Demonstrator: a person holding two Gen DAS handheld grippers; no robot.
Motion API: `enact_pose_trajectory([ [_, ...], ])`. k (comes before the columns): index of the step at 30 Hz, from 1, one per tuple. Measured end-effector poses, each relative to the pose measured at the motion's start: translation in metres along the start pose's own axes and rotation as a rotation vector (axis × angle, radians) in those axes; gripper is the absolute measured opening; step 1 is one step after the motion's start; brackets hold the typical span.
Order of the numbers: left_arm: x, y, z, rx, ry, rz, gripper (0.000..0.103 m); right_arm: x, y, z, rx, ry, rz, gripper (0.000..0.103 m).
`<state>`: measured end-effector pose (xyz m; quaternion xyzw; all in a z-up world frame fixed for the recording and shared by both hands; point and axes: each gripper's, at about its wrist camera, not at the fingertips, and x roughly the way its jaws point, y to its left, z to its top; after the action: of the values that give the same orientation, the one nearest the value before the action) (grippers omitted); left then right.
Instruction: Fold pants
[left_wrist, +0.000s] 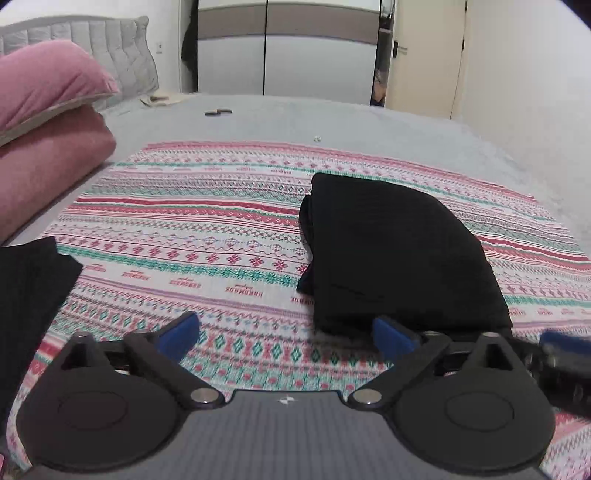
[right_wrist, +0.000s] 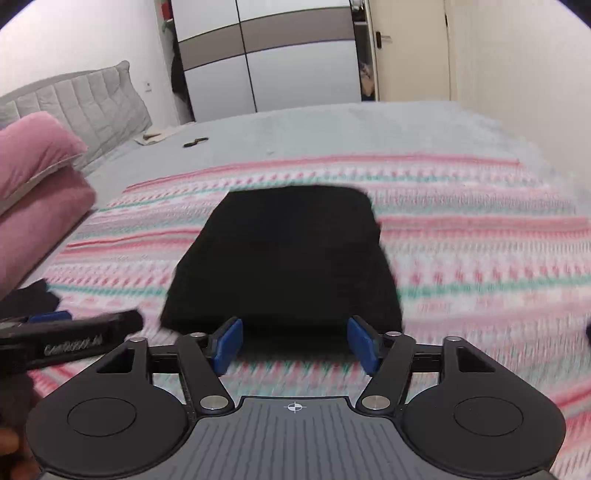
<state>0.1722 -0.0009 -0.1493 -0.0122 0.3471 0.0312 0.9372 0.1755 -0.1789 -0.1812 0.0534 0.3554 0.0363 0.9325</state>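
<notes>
In the left wrist view, the left gripper (left_wrist: 286, 334), a black two-finger tool with blue pads, has its jaws spread wide with nothing between them but patterned cloth below. The folded black pants (left_wrist: 399, 254) lie as a compact, roughly rectangular bundle on a striped pink, green and white patterned blanket (left_wrist: 207, 221), ahead and to the right of the gripper; the right-hand blue pad overlaps the bundle's near edge in the picture, though whether it touches cannot be told. A second piece of black fabric (left_wrist: 29, 280) sits at the left edge of the blanket, well apart from the bundle. Two stacked pink pillows (left_wrist: 48, 122) rest to the left on the grey bedspread (left_wrist: 369, 125), in front of a grey quilted headboard (left_wrist: 110, 40). A white and grey-brown wardrobe (left_wrist: 288, 48) stands beyond the bed.

In the right wrist view (much of it smeared by motion blur), the right gripper (right_wrist: 294, 345) has its jaws apart, holding nothing. The folded black pants (right_wrist: 284, 258) lie straight ahead on the blanket (right_wrist: 480, 266), with the bundle's near edge showing between and just beyond the blue pads. The left gripper's black body (right_wrist: 70, 338) crosses the lower left, beside the pants.
</notes>
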Motion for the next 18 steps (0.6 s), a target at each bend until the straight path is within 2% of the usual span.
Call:
enact_pose_trajectory([
  [3, 0.003, -0.001, -0.008, 0.037, -0.011, -0.015, 0.103, -0.002, 0.002, -0.011, -0.030, 0.014, -0.007, 0.072],
  [6, 0.013, -0.003, -0.014, 0.081, -0.011, 0.037, 0.103, 0.005, 0.000, -0.009, -0.060, 0.000, -0.084, 0.073],
  [9, 0.020, 0.003, -0.011, 0.040, 0.022, 0.005, 0.103, 0.008, -0.007, -0.007, -0.022, 0.005, -0.076, 0.077],
  [10, 0.018, 0.004, -0.011, 0.029, 0.024, 0.003, 0.103, 0.010, -0.008, -0.006, -0.020, 0.007, -0.073, 0.082],
  [11, 0.018, 0.003, -0.010, 0.028, 0.024, 0.003, 0.103, 0.010, -0.008, -0.008, -0.028, 0.007, -0.080, 0.085],
  [16, 0.018, -0.002, -0.011, 0.040, 0.028, -0.013, 0.103, 0.009, -0.007, -0.011, -0.067, 0.001, -0.104, 0.087],
  [18, 0.017, -0.005, -0.012, 0.046, 0.031, -0.015, 0.103, 0.007, -0.008, -0.011, -0.068, -0.007, -0.110, 0.093],
])
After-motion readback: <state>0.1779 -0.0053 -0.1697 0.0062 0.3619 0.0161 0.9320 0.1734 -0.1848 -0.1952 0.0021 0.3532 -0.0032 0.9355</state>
